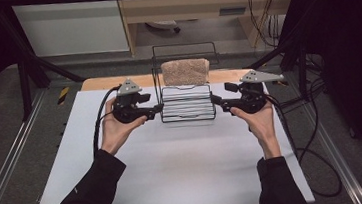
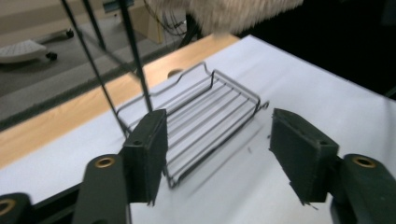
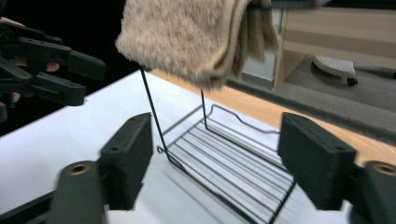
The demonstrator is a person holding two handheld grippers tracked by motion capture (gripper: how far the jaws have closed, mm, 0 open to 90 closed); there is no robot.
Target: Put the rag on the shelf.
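A black wire rack stands at the back middle of the white table, its flat shelf of thin rods low and a tall frame behind. A beige fluffy towel hangs over the frame's top bar. My left gripper is at the rack's left end and my right gripper at its right end, both pointing inward. In the left gripper view the jaws of the left gripper stand apart around the rack's near corner, not pressing it. The right gripper is open too, facing the rack and towel.
A wooden strip borders the table's far edge. Black frame posts stand at both sides, and cables trail off the right edge. The left gripper shows farther off in the right gripper view.
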